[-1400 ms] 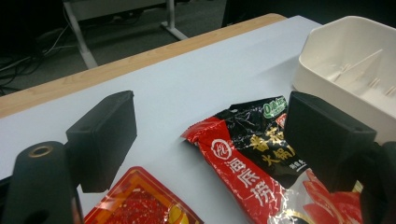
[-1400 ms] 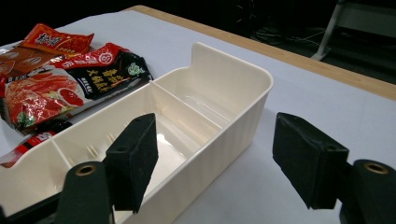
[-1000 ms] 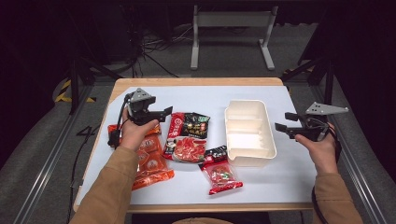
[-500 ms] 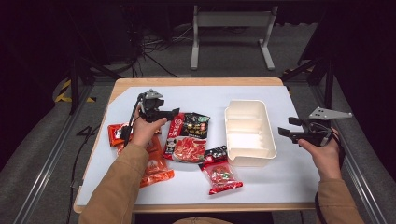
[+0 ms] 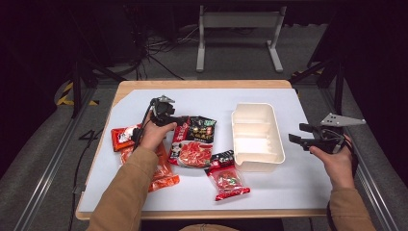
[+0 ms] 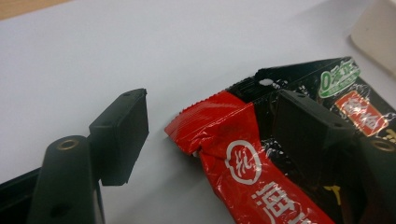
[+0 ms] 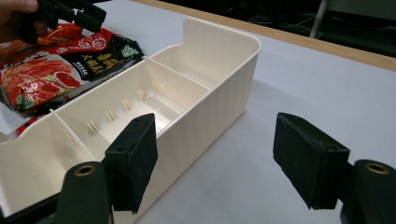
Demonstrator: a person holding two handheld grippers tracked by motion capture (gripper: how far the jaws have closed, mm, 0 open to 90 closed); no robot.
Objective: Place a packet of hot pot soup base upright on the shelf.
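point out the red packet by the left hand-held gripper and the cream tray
red packet (image 6: 233, 154): left gripper view, printed front near its crimped end
cream tray (image 7: 224, 100): right gripper view, outer side wall

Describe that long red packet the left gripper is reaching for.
The red packet is a slim, glossy plastic sachet with a crimped, saw-toothed end seal and a white round logo above white lettering. It looks crinkled and twisted near the seal. It lies flat on the white table cover, partly over a black packet, its sealed end pointing out between the two black fingers of the left gripper. The fingers have just been closing around it, but a gap shows on the one side; they do not yet pinch it.
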